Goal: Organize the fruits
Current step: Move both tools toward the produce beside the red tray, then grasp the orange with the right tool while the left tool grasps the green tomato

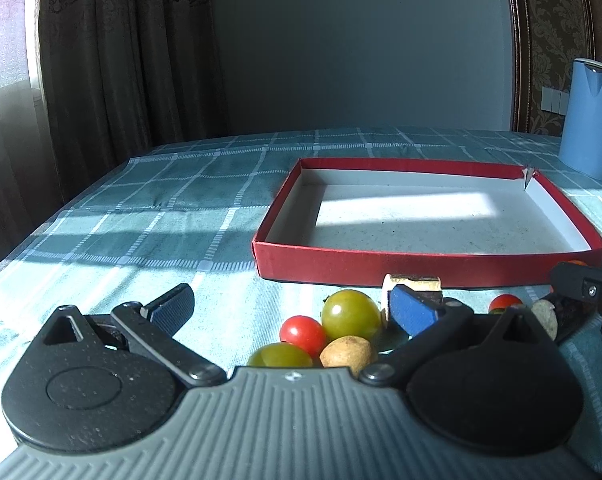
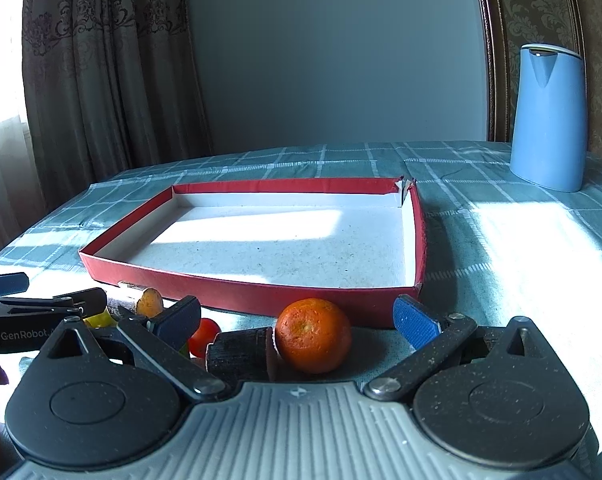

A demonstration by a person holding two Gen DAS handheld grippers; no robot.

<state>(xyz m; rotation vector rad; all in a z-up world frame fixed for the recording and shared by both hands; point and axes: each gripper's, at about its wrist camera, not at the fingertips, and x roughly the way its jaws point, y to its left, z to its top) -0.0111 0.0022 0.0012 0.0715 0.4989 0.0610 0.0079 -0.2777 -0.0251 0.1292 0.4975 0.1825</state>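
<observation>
A shallow red box [image 1: 421,270] with a white, bare floor lies on the checked cloth; it also shows in the right wrist view [image 2: 237,294]. My left gripper [image 1: 293,312] is open, low over a cluster of fruit: a green tomato [image 1: 351,314], a red cherry tomato [image 1: 303,334], another green one [image 1: 279,356] and a tan round fruit [image 1: 347,354]. My right gripper [image 2: 297,322] is open, with an orange mandarin [image 2: 313,334] between its fingers, not gripped. A dark cylindrical piece [image 2: 241,350] lies beside the mandarin.
A tall blue jug [image 2: 547,118] stands at the back right on the table. Another red cherry tomato [image 1: 505,303] and a pale round fruit [image 1: 545,318] lie right of the left gripper. Cut log-like pieces [image 1: 415,282] lie before the box. Curtains hang left.
</observation>
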